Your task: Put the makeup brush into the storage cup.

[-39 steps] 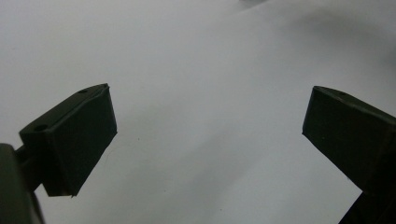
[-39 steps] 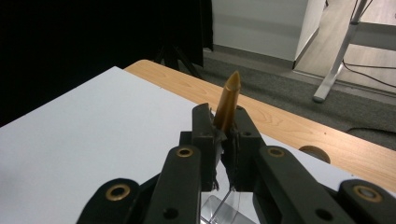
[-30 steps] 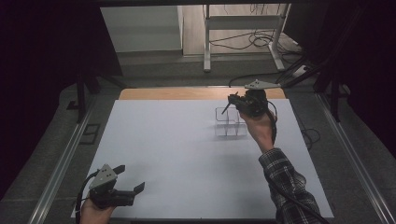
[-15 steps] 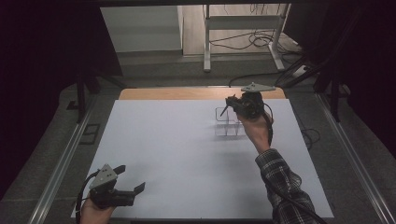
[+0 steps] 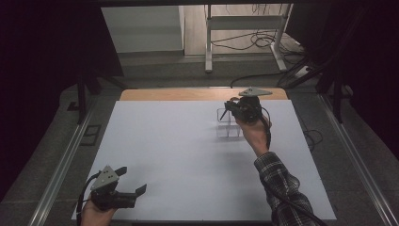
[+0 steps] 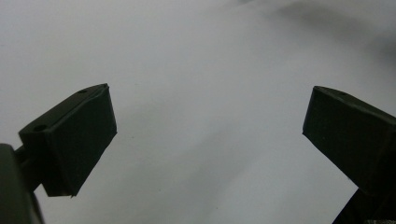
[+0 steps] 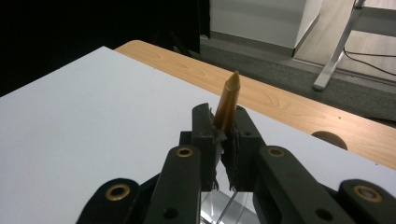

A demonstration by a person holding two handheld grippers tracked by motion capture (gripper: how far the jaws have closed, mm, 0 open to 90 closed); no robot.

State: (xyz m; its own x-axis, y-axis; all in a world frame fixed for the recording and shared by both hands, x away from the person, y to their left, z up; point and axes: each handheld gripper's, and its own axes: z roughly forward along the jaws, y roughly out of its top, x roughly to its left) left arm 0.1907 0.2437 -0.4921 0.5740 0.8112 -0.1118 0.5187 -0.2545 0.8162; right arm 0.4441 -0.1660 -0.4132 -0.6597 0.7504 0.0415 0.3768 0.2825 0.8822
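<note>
Down at the near left corner of the white tabletop [image 5: 188, 155], the left tongs [image 5: 134, 181] lie released, jaws spread wide over bare surface with nothing between them. Well apart, toward the far right, the right tongs [image 5: 225, 112] are clenched on a brown pencil [image 7: 228, 100], whose pointed tip rises just past the jaws. Directly below and just beside these tongs stands a clear compartmented holder [image 5: 229, 128]; beyond them runs the tabletop's wooden edge [image 7: 280, 100].
</note>
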